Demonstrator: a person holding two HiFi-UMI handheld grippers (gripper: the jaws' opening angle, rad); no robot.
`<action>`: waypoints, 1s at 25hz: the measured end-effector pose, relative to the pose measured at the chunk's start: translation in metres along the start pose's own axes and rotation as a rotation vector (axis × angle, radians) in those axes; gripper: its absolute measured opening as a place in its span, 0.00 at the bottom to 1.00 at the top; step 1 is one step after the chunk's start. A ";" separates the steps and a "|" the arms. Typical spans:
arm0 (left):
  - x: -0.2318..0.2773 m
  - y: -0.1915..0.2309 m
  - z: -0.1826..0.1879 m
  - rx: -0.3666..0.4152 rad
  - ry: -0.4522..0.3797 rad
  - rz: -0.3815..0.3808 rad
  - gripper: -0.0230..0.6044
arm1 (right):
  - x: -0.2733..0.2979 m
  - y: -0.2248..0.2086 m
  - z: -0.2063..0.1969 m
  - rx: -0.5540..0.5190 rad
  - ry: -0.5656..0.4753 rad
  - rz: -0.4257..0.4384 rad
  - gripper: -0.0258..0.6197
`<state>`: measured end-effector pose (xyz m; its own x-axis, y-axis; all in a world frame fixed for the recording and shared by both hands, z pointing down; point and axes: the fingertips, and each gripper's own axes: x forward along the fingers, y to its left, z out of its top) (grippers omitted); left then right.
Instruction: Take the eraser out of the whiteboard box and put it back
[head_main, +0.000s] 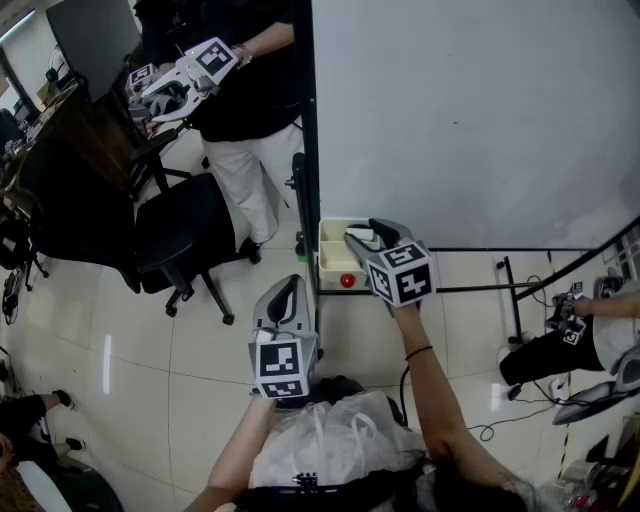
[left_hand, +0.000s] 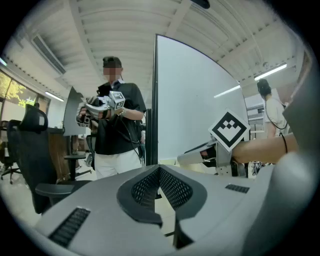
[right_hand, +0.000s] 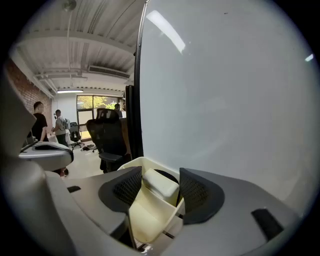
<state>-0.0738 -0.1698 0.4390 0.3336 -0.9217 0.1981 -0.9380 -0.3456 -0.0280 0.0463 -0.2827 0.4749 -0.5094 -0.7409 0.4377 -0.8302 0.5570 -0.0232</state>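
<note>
A cream whiteboard box (head_main: 333, 262) hangs at the lower left corner of the whiteboard (head_main: 470, 120). My right gripper (head_main: 361, 237) reaches into its far compartment. In the right gripper view a white eraser (right_hand: 160, 184) sits tilted between the two mesh pads (right_hand: 126, 187), touched on both sides, above the box wall (right_hand: 150, 220); my right gripper (right_hand: 159, 186) is shut on it. My left gripper (head_main: 291, 291) hangs lower, in front of the box, apart from it. Its jaws (left_hand: 159, 172) are shut on nothing. The left gripper view shows the right gripper (left_hand: 200, 155) from the side.
A small red thing (head_main: 347, 280) lies in the box's near compartment. A person (head_main: 250, 100) with another pair of grippers stands left of the board beside a black office chair (head_main: 180, 235). The board's stand legs (head_main: 510, 300) cross the floor. A plastic bag (head_main: 330, 440) sits below me.
</note>
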 end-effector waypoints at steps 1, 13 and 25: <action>-0.001 0.001 -0.001 -0.002 0.001 0.002 0.04 | 0.003 -0.001 0.000 0.007 0.007 -0.014 0.46; -0.001 0.001 -0.003 -0.001 -0.003 -0.008 0.04 | 0.016 -0.006 -0.001 0.018 0.038 -0.077 0.41; -0.004 0.006 -0.003 -0.027 -0.007 -0.001 0.04 | -0.063 0.004 0.071 -0.018 -0.210 -0.114 0.40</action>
<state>-0.0811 -0.1681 0.4411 0.3347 -0.9227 0.1914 -0.9400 -0.3413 -0.0016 0.0586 -0.2603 0.3838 -0.4504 -0.8599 0.2401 -0.8816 0.4708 0.0323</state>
